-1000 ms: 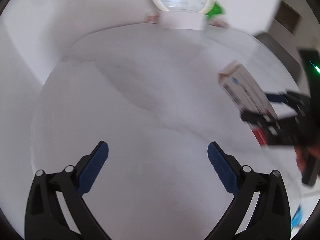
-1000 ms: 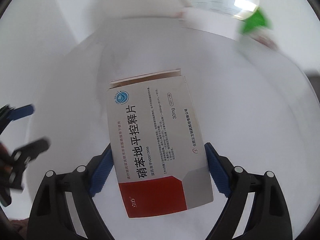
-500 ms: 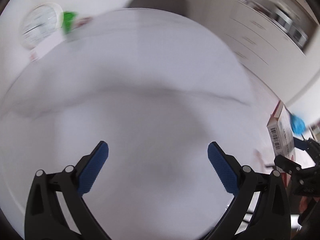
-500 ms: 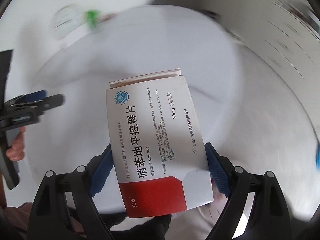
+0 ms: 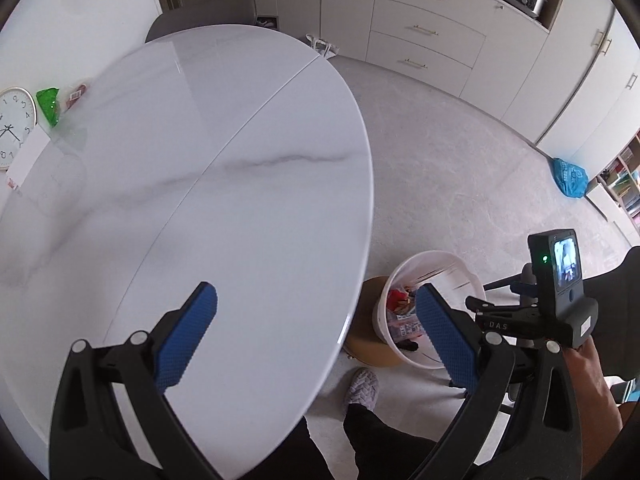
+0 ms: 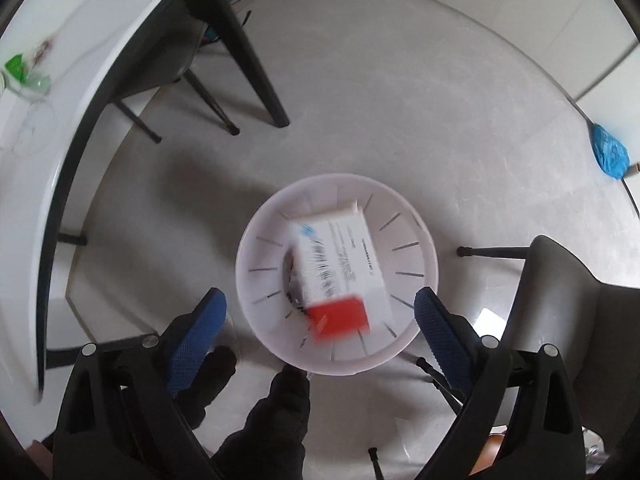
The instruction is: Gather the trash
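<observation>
The medicine box (image 6: 340,264) is seen blurred inside the white trash bin (image 6: 424,256) on the floor, let go by the wide-open right gripper (image 6: 320,316), while the left gripper (image 5: 316,320) is open and empty, and a green wrapper (image 5: 49,105) is left on the far left of the counter (image 5: 240,168).

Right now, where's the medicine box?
Right wrist view: the medicine box is inside the mouth of the white trash bin on the floor, blurred, ahead of the open right claw and free of its fingers.
</observation>
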The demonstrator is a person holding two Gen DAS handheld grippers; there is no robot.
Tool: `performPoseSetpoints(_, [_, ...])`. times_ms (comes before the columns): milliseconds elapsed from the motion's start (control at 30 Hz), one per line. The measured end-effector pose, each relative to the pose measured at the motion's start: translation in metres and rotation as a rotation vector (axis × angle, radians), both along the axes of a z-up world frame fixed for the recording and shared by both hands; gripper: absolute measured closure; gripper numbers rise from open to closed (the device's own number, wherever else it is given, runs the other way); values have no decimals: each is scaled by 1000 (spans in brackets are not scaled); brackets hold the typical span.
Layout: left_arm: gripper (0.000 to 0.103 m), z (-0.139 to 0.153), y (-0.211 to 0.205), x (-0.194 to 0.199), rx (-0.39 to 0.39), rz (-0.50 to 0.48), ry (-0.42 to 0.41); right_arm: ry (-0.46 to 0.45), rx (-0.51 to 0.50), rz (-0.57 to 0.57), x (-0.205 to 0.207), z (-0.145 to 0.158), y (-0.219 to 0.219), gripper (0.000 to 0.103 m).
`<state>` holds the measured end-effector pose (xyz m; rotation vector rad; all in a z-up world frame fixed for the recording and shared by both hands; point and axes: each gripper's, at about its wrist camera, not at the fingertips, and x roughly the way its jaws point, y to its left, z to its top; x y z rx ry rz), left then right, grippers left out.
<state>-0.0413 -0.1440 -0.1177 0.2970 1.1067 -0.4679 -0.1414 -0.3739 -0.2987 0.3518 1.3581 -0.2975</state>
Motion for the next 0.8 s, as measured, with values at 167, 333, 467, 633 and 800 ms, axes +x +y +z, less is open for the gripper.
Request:
performPoseSetpoints(167, [8, 13, 0, -2, -15, 1, -28, -116, -29, 17, -22, 76, 5, 3])
performPoseSetpoints(333, [8, 49, 14, 2, -3, 8, -126, -268, -89, 57, -10, 170, 42, 3])
performPoseSetpoints(467, [8, 79, 32, 7, 14, 15, -212, -373, -95, 91, 16, 236, 71, 3])
performPoseSetpoints(633, [8, 106, 49, 18, 11, 51, -263, -460, -78, 103, 34, 273, 92, 2])
performPoseSetpoints(800, [8, 115, 61, 30, -27, 94, -266, -474, -67, 144, 53, 279, 110, 2])
